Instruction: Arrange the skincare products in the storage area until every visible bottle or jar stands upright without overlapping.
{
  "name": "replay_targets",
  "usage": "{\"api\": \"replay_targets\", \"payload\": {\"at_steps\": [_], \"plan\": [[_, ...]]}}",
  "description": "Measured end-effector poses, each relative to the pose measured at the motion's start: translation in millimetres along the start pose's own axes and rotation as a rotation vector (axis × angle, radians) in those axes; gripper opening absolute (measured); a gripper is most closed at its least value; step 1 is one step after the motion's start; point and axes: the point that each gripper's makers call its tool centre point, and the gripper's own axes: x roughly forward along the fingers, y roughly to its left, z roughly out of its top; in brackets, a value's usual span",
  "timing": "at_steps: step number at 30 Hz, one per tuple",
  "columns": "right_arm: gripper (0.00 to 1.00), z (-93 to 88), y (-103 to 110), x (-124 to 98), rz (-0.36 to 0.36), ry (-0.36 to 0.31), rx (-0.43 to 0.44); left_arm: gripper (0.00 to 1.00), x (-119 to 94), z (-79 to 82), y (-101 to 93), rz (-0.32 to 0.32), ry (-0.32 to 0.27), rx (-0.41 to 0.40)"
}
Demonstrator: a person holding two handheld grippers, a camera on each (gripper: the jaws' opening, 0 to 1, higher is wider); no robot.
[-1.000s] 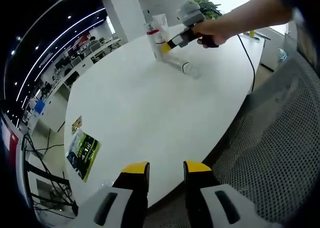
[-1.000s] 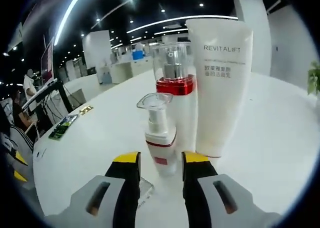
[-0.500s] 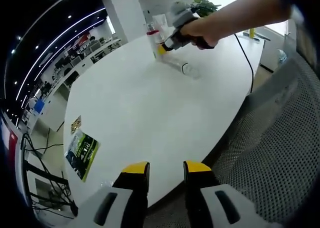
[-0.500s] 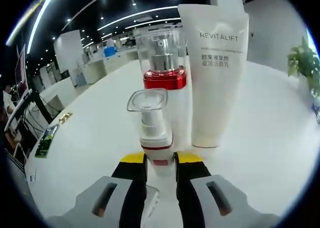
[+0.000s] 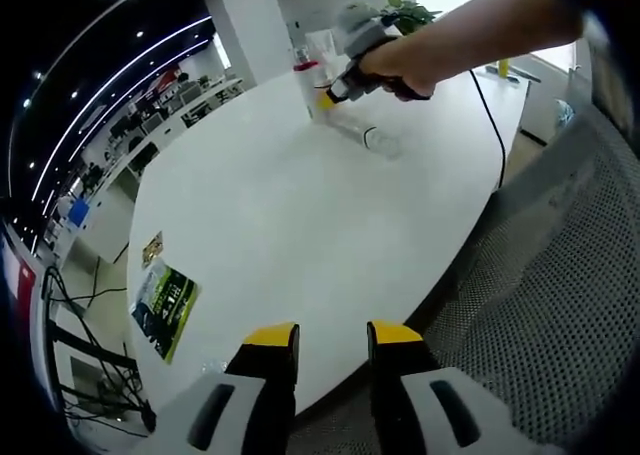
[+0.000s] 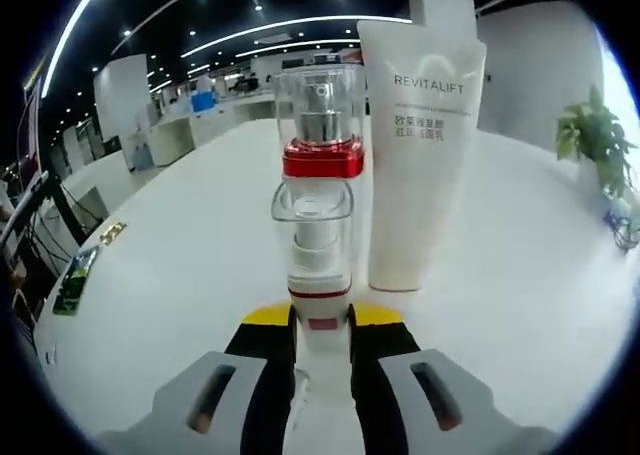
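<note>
The right gripper (image 6: 320,320) pinches the small white clear-capped pump bottle (image 6: 320,265) upright, just before the tall white tube (image 6: 418,165), apparently ready to set down; the left gripper (image 5: 333,340) idles, jaws spread.

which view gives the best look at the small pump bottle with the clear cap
The right gripper view: the small pump bottle stands upright, close and centred, clamped between the right gripper jaws, its clear cap and red band plain. In the left gripper view it is far across the white table, mostly hidden behind the right gripper.
</note>
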Motion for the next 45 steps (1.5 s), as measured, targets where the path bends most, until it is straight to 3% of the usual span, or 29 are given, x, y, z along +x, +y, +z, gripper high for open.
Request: {"api": "replay_targets", "payload": {"at_steps": [7,10,18,20,23,25,27,29,32,37,41,42,43,45], "plan": [[0.20,1.7,0,3,-0.003,0.006,0.035,0.28,0,-0.3,0.2,-0.001,-0.001,-0.001],[0.27,0.3,1,2,0.012,0.004,0.082,0.28,0,-0.4,-0.1,-0.004,-0.002,-0.002],[0.28,-5.6,-6,-14,0.036,-0.017,0.072,0.28,0,-2.3,1.0,-0.004,0.000,-0.002],[0.28,-7.3,-6,-21,0.063,-0.018,0.074,0.28,0,-2.1,1.4,-0.004,-0.003,-0.004],[0.29,-13.6,5,-31,0.161,-0.009,0.018,0.28,0,-2.2,1.3,-0.004,-0.002,-0.005],[0.30,-28.4,18,-39,0.246,0.046,0.000,0.28,0,-2.0,1.1,-0.004,-0.004,-0.006],[0.34,-42.9,28,-49,0.286,0.100,-0.030,0.28,0,-1.9,0.9,-0.004,-0.005,-0.004],[0.37,-51.4,33,-53,0.292,0.109,-0.108,0.28,0,-1.7,0.7,-0.004,-0.004,-0.006],[0.43,-63.5,45,-59,0.306,0.140,-0.062,0.28,0,-2.1,0.6,-0.004,-0.002,-0.006],[0.43,-81.9,61,-71,0.321,0.191,-0.112,0.28,0,-1.8,0.5,-0.002,-0.003,-0.006],[0.35,-100.6,55,-71,0.324,0.258,-0.191,0.28,-1,-1.7,0.7,0.000,-0.002,-0.005],[0.33,-94.5,51,-65,0.319,0.203,-0.234,0.28,-1,-1.5,0.7,0.000,-0.004,-0.004],[0.31,-102.4,49,-67,0.305,0.248,-0.206,0.28,-1,-1.5,0.8,0.001,-0.005,-0.004],[0.23,-106.3,45,-70,0.313,0.255,-0.261,0.28,-1,-0.9,1.4,0.004,-0.007,-0.004]]}}
